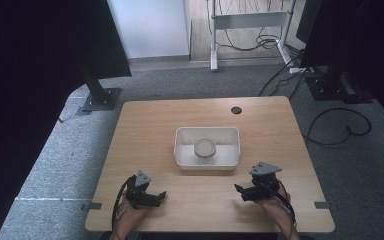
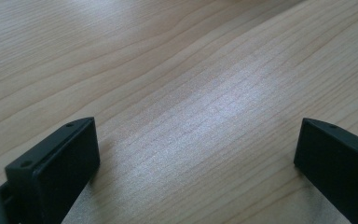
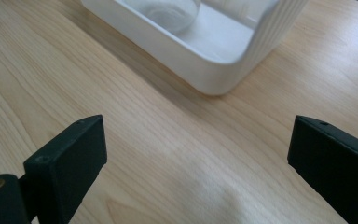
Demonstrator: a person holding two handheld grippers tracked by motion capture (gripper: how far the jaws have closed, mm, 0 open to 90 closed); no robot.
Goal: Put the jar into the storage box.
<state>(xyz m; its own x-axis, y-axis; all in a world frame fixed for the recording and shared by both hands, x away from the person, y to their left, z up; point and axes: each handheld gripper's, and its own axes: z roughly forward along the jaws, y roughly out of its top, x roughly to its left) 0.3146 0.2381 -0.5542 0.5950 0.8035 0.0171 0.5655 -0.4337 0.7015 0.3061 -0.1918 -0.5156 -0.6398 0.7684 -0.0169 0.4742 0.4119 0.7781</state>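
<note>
Jar (image 1: 205, 149) in the white tray (image 1: 182, 152) looks like smooth, breakable glass; best gripped around its sides. Both hand-held grippers (image 1: 156, 196) (image 1: 240, 191) gape wide, empty.

In my right gripper view the white tray (image 3: 223, 70) runs off the top edge, and the clear round thing (image 3: 168, 11) inside it is cut off too, so I cannot tell what it is. My forearms leave the high view's near edge. Dark panels (image 1: 25, 100) hide the far left.
</note>
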